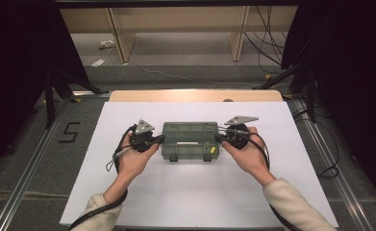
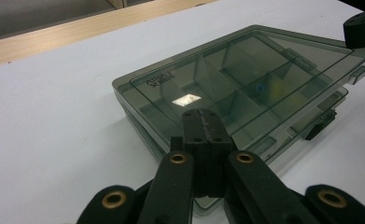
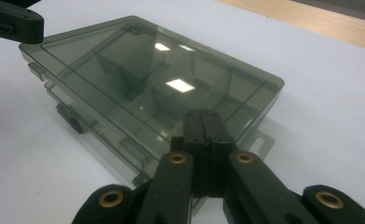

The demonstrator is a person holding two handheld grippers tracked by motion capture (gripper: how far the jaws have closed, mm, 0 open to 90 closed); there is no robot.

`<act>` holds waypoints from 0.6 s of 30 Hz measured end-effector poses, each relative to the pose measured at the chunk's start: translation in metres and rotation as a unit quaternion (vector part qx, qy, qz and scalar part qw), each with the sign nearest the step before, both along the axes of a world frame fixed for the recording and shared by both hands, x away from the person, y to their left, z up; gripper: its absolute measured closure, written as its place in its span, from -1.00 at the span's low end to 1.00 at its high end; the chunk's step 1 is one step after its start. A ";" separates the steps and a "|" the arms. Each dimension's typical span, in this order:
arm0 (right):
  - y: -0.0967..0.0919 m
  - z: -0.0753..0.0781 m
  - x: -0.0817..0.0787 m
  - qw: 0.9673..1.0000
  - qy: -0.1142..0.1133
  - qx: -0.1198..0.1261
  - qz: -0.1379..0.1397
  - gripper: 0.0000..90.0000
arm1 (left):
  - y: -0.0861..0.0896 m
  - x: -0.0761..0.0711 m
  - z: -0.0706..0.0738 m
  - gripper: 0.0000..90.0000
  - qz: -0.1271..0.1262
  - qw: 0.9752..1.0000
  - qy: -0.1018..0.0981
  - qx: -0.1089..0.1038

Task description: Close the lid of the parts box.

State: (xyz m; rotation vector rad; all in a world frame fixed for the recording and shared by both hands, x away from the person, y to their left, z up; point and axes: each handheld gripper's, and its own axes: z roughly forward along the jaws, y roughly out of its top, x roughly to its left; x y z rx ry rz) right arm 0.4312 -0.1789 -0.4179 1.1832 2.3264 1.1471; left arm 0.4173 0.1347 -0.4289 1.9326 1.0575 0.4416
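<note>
**Two closed tools flank a smoked organizer box**

White sheeting covers the counter [image 1: 128, 192], with a wooden edge at the far side and dark floor and cables beyond. At its middle lies a smoke-tinted plastic compartment box [image 1: 190, 140], flat, lid down, its two latches [image 1: 191, 158] on the side facing the person.

The left tool [image 1: 159, 139] sits at the box's left end and the right tool [image 1: 219, 137] at its right end. In each gripper view the two black jaws stand pressed together, tips over the near edge of the lid, with nothing pinched between them; whether the tips actually touch the plastic I cannot tell.

The box looks like stiff, thin-walled plastic, probably light, since most of the divided cells seem empty apart from something small and yellow [image 1: 213, 150] near the right latch. Its glossy lid would likely be slippery under hard jaws. The lid's rim and the projecting latch tabs seem the surest places to take hold; pressing on the broad lid would only flex it.
</note>
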 end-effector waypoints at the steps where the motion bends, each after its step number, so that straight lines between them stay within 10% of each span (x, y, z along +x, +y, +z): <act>1: 0.000 0.000 0.000 1.000 0.001 -0.001 0.001 1.00 | 0.000 0.000 0.000 1.00 0.000 1.000 0.000 0.001; 18: 0.001 -0.005 0.000 1.000 0.009 -0.010 0.006 1.00 | -0.002 0.001 -0.006 1.00 -0.004 1.000 0.011 0.009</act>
